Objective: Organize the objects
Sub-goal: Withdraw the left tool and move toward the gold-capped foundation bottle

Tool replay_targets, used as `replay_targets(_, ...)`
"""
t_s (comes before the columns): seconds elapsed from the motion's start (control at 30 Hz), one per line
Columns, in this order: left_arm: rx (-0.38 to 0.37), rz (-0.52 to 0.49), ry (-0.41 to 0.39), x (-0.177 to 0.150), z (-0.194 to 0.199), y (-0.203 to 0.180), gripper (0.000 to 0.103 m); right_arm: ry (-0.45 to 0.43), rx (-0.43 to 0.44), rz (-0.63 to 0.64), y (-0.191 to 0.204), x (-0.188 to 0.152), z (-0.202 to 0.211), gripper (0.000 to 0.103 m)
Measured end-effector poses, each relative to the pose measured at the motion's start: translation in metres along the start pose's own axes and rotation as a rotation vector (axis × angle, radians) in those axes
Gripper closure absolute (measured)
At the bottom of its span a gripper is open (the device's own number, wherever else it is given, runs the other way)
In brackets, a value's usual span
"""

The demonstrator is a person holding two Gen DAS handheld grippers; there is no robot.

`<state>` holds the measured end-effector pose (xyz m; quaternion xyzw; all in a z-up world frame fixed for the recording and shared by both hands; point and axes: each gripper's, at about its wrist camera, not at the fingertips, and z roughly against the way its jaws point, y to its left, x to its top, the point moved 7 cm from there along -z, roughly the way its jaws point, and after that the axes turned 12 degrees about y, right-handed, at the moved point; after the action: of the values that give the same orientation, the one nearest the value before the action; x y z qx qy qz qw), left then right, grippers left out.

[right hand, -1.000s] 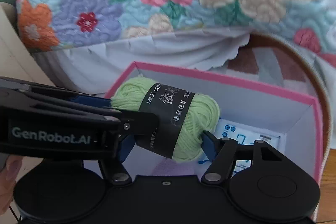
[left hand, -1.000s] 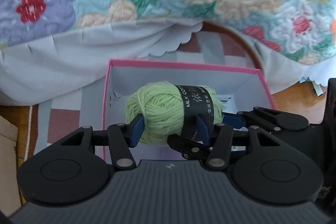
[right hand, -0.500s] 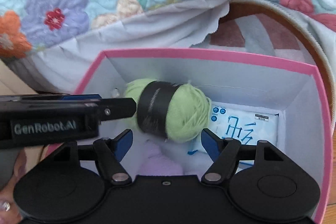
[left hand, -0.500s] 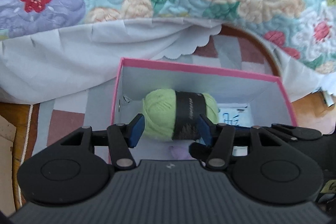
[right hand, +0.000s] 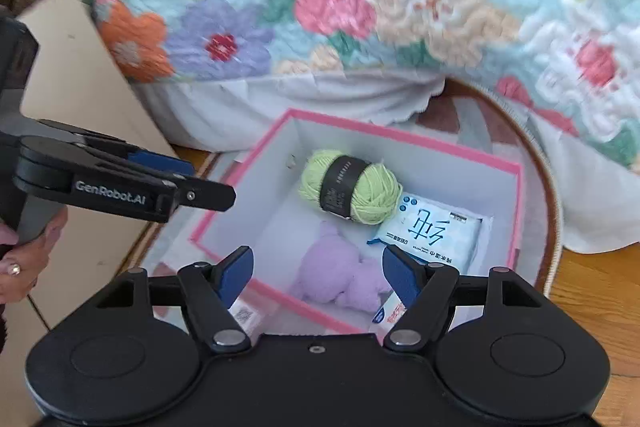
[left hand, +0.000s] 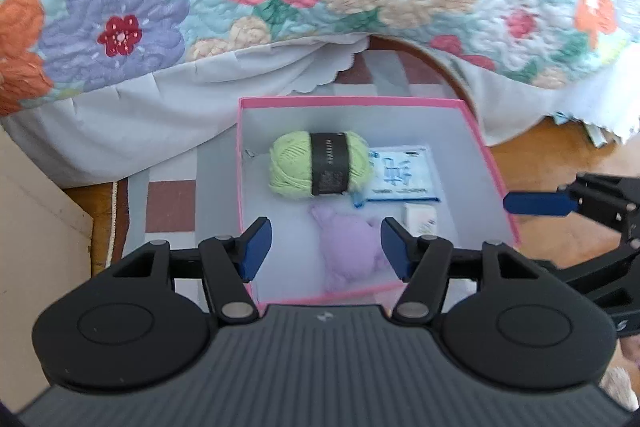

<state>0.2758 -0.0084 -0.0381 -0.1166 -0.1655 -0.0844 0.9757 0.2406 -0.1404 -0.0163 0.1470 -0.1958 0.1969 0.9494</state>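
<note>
Right wrist view: left gripper (right hand: 224, 195) reads "GenRobot.AI", jaws opening.

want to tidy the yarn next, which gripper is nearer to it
Hard to call; both are above the box, clear of the yarn. Left gripper, jaws opening and empty, faces it squarely; right gripper is off to the yarn's right.

The flowered quilt (right hand: 400, 7) is smeared with blur in the right wrist view, and both pictures' edges cut it off. The print on the yarn ball's black band (left hand: 328, 163) is too small to read. A small box (left hand: 419, 221) beside the purple plush toy (left hand: 350, 251) stays partly hidden behind a blue fingertip (left hand: 394, 247).
</note>
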Motion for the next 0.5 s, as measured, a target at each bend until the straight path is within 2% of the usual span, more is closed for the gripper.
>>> replay_targets(0.07, -0.084, 0.013, 0.004, -0.006, 0.012, -0.008, 0.042, -0.028, -0.003, 0.013, 0.006, -0.006, 0.021, 0.027)
replay_targets(0.13, -0.135, 0.025, 0.014, -0.015, 0.020, -0.017, 0.042, -0.063, -0.017, 0.036, 0.013, -0.013, 0.039, 0.026)
replay_targets(0.27, -0.118, -0.011, 0.018, -0.033, 0.030, -0.036, 0.042, -0.116, -0.048, 0.078, 0.023, -0.032, 0.063, 0.026)
replay_targets(0.5, -0.111, -0.042, -0.002, -0.067, 0.041, -0.054, 0.042, -0.187, -0.012, 0.145, 0.039, -0.072, 0.086, 0.026)
